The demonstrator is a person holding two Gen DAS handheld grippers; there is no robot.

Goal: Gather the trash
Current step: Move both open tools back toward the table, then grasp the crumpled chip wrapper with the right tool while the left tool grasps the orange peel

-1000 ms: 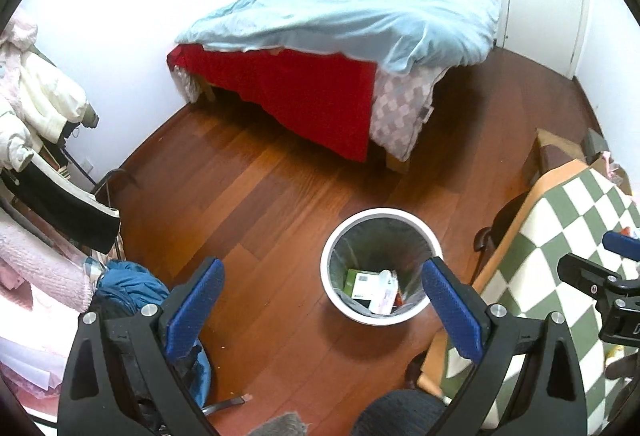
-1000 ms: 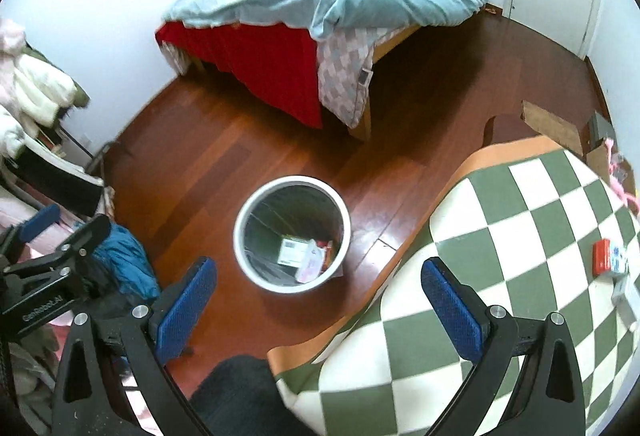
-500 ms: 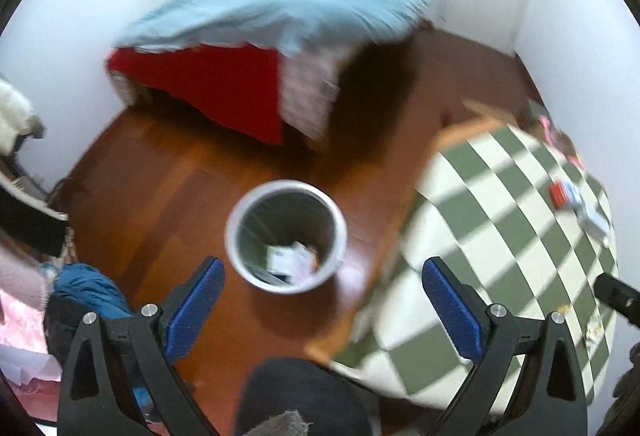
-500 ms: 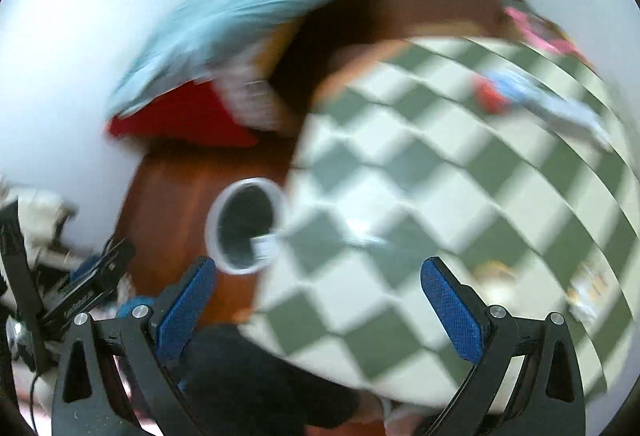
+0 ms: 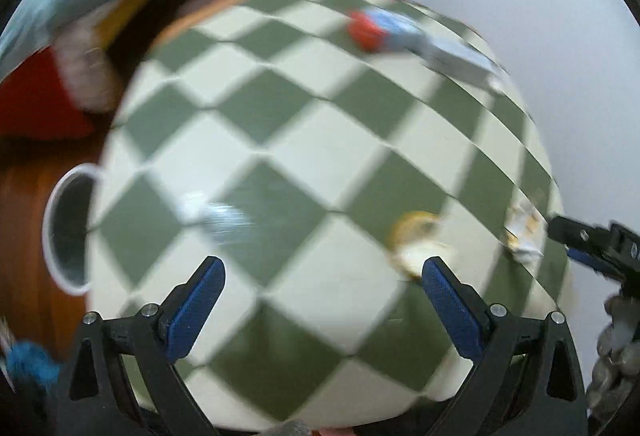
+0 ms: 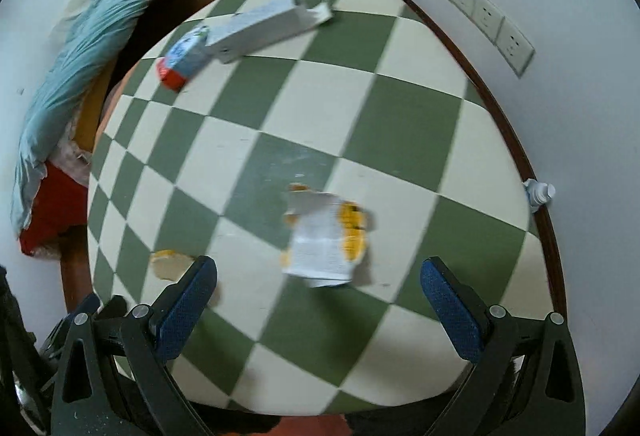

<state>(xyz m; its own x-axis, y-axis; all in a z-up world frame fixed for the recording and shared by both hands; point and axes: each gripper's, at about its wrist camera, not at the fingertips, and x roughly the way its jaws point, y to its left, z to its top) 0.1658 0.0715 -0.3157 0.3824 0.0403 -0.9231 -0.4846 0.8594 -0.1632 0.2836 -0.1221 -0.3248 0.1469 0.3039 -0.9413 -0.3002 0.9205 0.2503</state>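
Note:
Trash lies on the green-and-cream checked table [image 6: 400, 124]. A white and yellow torn wrapper [image 6: 324, 236] sits just beyond my open right gripper [image 6: 318, 296]. A small tan scrap [image 6: 170, 263] lies by that gripper's left finger. A long white carton [image 6: 264, 24] and a red-and-blue box [image 6: 184, 60] rest at the far side. In the blurred left wrist view my left gripper [image 5: 322, 296] is open over the table [image 5: 304, 140], with a yellowish scrap [image 5: 416, 240], a silvery scrap [image 5: 216, 216] and the wrapper [image 5: 524, 232] ahead. The white bin [image 5: 66, 228] stands on the floor at left.
A bed with a light blue quilt [image 6: 84, 56] and red sheet [image 6: 48, 212] stands left of the table. Wall sockets [image 6: 476, 8] run along the right wall. A small white bottle [image 6: 540, 192] sits at the table's right edge. The right gripper's tip [image 5: 588, 240] shows at far right.
Both grippers swung right, away from the floor bin and over the checked table. The bin slid to the left edge of the left view and out of the right view. Both stayed open.

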